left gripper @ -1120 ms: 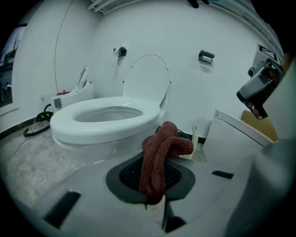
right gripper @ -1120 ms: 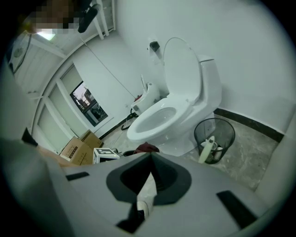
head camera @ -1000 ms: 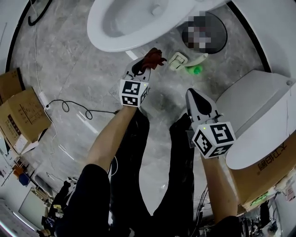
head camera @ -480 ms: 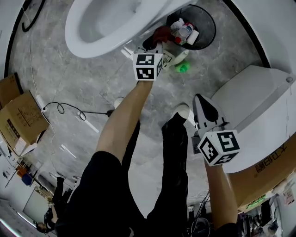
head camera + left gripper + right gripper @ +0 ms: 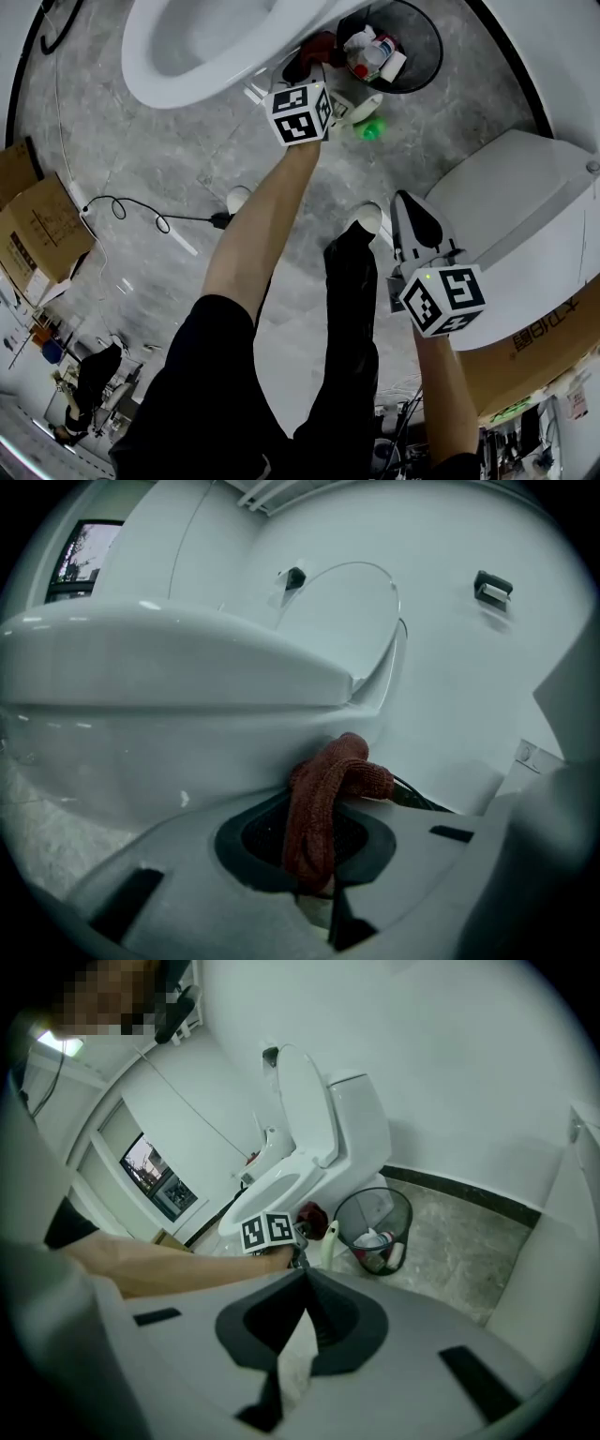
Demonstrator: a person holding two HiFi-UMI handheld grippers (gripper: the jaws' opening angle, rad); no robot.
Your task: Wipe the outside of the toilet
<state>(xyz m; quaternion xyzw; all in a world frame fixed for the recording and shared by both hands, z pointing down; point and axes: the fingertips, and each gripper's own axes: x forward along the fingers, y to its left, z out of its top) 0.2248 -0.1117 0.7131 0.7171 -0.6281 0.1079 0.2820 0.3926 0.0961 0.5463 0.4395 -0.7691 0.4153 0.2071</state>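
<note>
Left gripper view: left claw (image 5: 314, 888) clamped on red cloth (image 5: 323, 789), mid-frame, at toilet bowl (image 5: 169, 667) outside; wiping likely underway. Next: drag along bowl; right claw (image 5: 302, 1279) closed, empty.

The left arm (image 5: 267, 225) is being held outstretched forward, with the left tongs (image 5: 302, 77) being clamped on a red cloth (image 5: 317, 47). The right arm (image 5: 436, 375) is being held low, with the right tongs (image 5: 406, 202) being held closed and empty.
</note>
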